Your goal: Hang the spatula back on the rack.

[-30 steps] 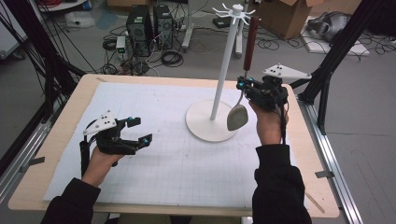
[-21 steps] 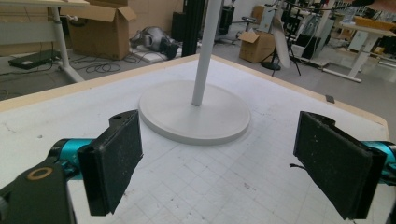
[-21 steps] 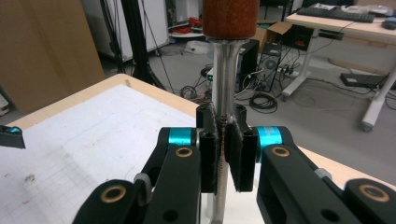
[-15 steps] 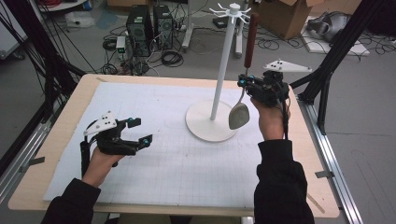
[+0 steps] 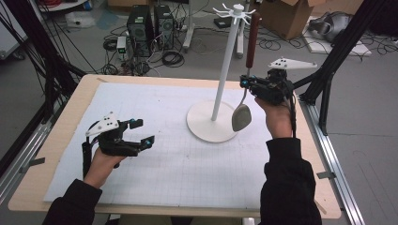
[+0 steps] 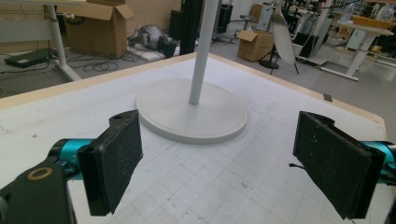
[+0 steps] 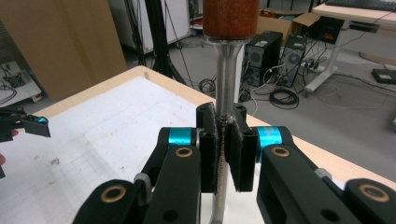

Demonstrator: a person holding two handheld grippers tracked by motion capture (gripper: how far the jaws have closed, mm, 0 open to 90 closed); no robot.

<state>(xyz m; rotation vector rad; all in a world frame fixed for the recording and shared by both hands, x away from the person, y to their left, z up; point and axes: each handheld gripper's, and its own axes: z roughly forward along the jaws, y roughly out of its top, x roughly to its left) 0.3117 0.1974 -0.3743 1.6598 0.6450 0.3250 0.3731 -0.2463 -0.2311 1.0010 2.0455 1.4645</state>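
Note:
A white hook stand point(image 5: 222, 70) rises from a round base point(image 5: 206, 125) at the middle right of the table. A metal spoon point(image 5: 242, 116) with a reddish-brown wooden handle point(image 5: 253, 40) hangs upright beside the pole, its handle top by the stand's hooks. My right gripper point(image 5: 246, 82) is shut on the spoon's metal shaft point(image 7: 225, 98) just below the wooden handle point(image 7: 231, 17). My left gripper point(image 5: 141, 132) rests open low over the table's left side, nothing between its pads point(image 6: 114, 163); the stand's base point(image 6: 196, 114) lies ahead of it.
A white grid mat point(image 5: 164, 154) covers the wooden table point(image 5: 51, 154). Black frame posts point(image 5: 328, 70) stand off the right edge. Computer towers point(image 5: 150, 28), cables and cardboard boxes point(image 5: 286, 14) lie on the floor beyond the far edge.
The right gripper has lifted the spoon slightly, bringing the handle top up to the stand's hooks. The left gripper has stayed still.

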